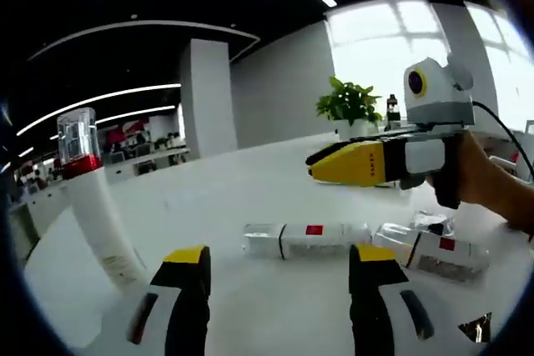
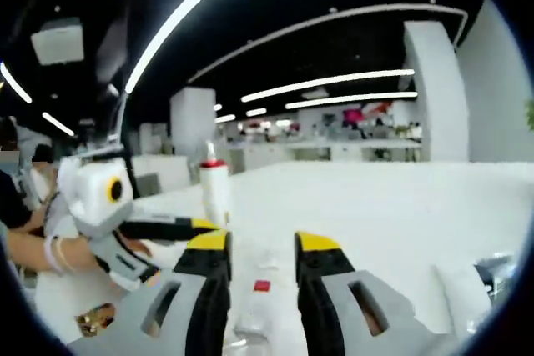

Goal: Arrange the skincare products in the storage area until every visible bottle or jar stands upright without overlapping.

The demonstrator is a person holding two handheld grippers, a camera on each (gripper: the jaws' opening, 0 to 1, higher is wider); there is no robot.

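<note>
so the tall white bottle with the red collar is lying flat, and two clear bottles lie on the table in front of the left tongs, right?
Not quite. In the left gripper view the tall white bottle stands upright, slightly leaning. The two clear bottles do lie on the table ahead of the left tongs.

Matt white table (image 1: 250, 189); glossy clear-capped tube (image 1: 92, 198); clear glossy bottles (image 1: 309, 240).

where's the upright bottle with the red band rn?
In the left gripper view, the upright bottle stands on the white table at far left, beyond the left gripper, apart from the lying bottles.
</note>
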